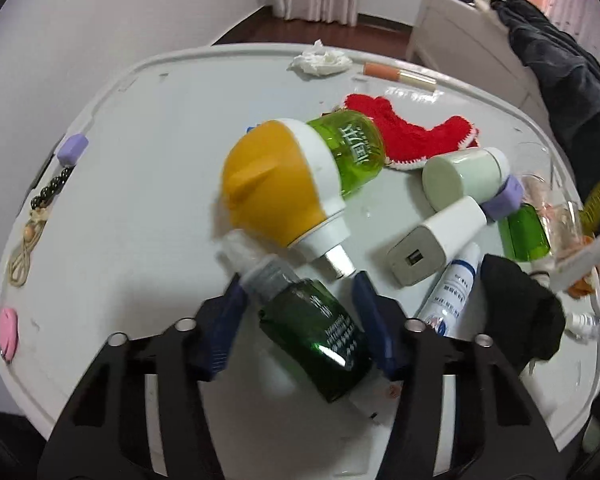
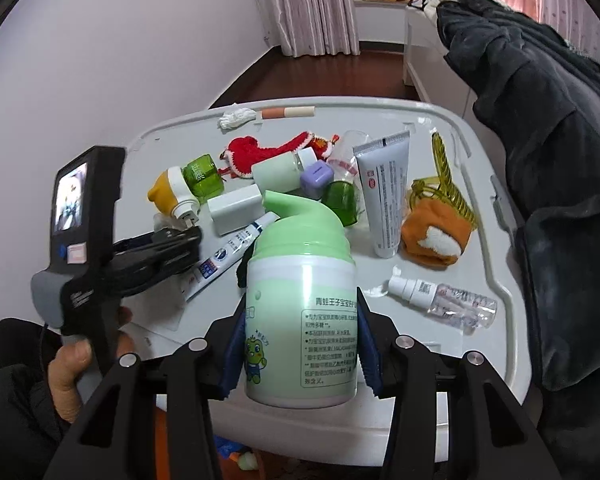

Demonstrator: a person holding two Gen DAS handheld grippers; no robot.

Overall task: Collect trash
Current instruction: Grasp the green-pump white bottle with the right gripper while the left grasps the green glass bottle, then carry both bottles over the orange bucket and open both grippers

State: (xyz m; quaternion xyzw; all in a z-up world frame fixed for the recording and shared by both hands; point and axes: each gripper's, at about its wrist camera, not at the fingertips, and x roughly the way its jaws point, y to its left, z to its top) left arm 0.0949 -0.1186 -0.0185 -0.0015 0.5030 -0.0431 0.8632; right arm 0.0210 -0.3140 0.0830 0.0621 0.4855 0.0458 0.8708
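Note:
My left gripper [image 1: 298, 280] is shut on a dark green glass bottle [image 1: 320, 332] with a grey cap, which lies slanted between the blue pads just above the white table [image 1: 140, 160]. In the right wrist view the left gripper [image 2: 180, 236] shows at the left, a hand on its handle. My right gripper [image 2: 300, 304] is shut on a pale green and white pump bottle [image 2: 300, 320], held upright over the table's near edge. A crumpled white tissue [image 1: 320, 62] and a cigarette-like tube [image 1: 396, 74] lie at the far edge.
Clutter fills the middle and right: a yellow-topped green repellent bottle [image 1: 292, 176], white charger [image 1: 432, 240], red knit piece [image 1: 412, 132], grey tube [image 2: 384, 196], clear spray bottle [image 2: 444, 300], orange plush [image 2: 436, 232]. A dark coat [image 2: 540, 160] hangs at the right. Beads [image 1: 40, 208] lie left.

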